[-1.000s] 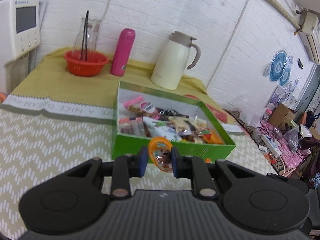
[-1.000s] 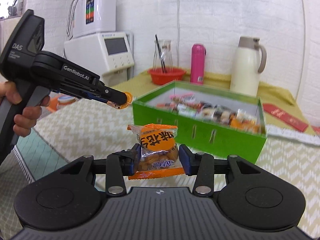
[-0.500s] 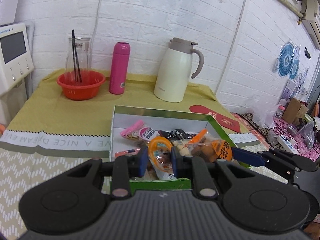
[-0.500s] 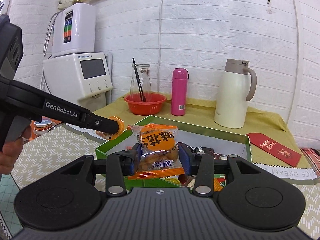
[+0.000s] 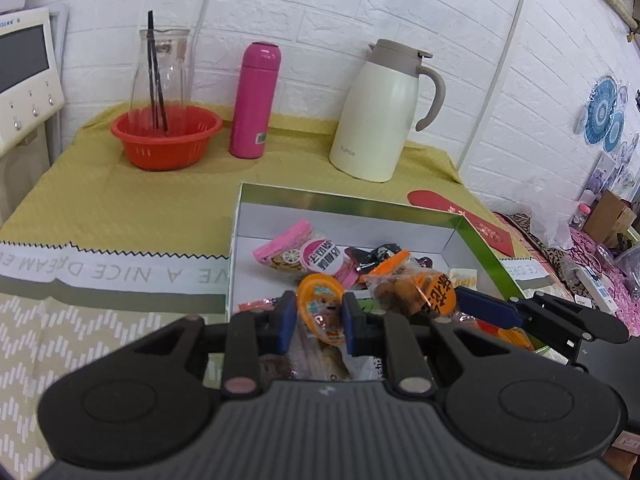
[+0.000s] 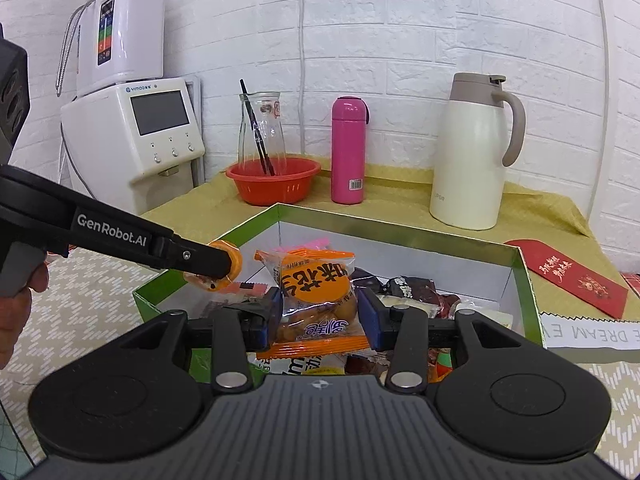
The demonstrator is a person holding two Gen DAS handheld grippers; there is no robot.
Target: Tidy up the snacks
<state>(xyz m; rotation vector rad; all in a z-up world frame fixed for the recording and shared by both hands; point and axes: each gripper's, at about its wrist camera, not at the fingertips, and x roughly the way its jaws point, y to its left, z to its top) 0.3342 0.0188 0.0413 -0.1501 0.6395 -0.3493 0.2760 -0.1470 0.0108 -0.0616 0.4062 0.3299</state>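
Both snacks (image 6: 316, 300) reached "GenRobot.AI" box (image 6: 404, 232).

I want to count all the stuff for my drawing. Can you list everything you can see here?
box: one, green, middle of the table, loose snacks inside
round snack: one, orange, in the left gripper, over the box
snack bag: one, orange, in the right gripper, over the box
basket: one, red, back, glass jug in it
bottle: one, pink, back
kettle jug: one, cream, back right
envelope: one, red, right of the box
water machine: one, white, left
left gripper: black, shut
right gripper: black, shut
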